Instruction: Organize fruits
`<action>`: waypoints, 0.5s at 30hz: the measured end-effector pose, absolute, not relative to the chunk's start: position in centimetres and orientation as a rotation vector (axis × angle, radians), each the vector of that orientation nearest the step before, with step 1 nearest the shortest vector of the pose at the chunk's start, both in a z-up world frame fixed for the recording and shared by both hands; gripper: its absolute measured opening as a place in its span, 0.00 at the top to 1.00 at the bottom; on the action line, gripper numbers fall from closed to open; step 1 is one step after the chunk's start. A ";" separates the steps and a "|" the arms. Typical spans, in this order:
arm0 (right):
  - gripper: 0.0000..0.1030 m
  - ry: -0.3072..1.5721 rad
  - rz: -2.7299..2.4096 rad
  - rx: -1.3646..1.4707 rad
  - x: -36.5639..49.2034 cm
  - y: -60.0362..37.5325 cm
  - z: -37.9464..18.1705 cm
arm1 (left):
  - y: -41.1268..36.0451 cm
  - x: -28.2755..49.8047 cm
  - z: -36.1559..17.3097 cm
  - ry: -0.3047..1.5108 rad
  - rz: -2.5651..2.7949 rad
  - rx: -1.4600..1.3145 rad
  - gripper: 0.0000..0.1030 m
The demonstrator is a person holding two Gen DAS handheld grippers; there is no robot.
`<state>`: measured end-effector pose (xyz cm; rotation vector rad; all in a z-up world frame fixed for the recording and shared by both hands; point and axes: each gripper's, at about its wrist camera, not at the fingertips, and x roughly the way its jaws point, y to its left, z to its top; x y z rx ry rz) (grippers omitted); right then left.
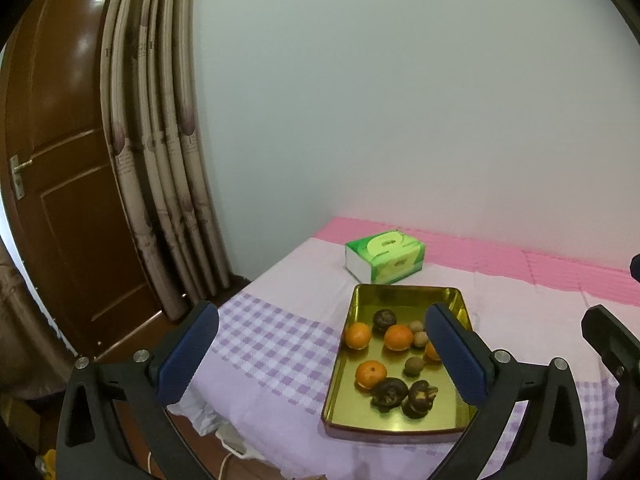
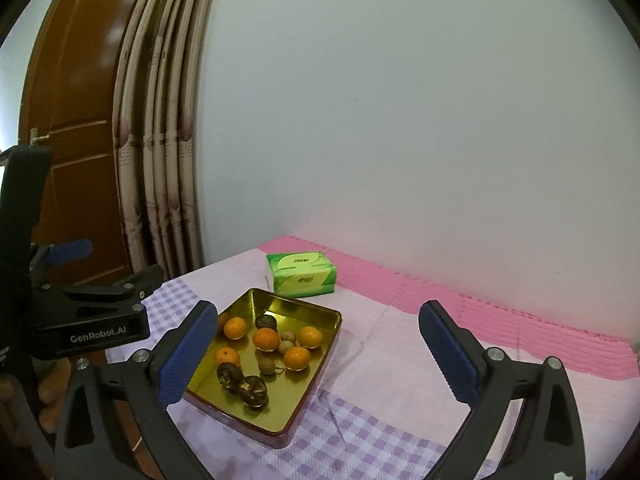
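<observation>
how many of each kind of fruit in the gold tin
Counted in the right wrist view, all inside the gold tin:
oranges: 5
dark wrinkled fruits: 3
small tan round fruits: 3
total: 11

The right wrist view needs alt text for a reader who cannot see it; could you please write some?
A gold metal tray on a lilac checked cloth holds several oranges, dark wrinkled fruits and small brown round ones, seen between the open, empty right gripper. A green tissue pack lies behind the tray, and the left gripper shows at the left edge.
</observation>
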<state>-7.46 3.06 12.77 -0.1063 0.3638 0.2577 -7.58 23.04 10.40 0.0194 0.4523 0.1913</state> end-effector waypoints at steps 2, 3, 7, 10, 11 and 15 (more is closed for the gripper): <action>0.02 0.359 0.236 -0.106 -7.6 3.1 12.9 | 22.9 -7.7 10.4 0.451 0.190 0.014 0.00; 0.01 0.357 0.225 -0.105 -7.7 3.1 12.9 | 23.0 -7.7 10.5 0.455 0.188 0.009 0.00; 0.01 0.350 0.206 -0.100 -8.1 3.1 13.1 | 23.3 -7.8 10.5 0.457 0.172 -0.016 0.00; 0.01 0.353 0.205 -0.104 -8.3 3.2 13.0 | 23.4 -7.8 10.6 0.457 0.174 -0.025 0.00; 0.01 0.352 0.205 -0.104 -8.3 3.2 13.0 | 23.4 -7.8 10.5 0.459 0.173 -0.025 0.00; 0.01 0.351 0.204 -0.110 -8.5 3.5 13.1 | 23.4 -7.7 10.5 0.462 0.173 -0.018 0.00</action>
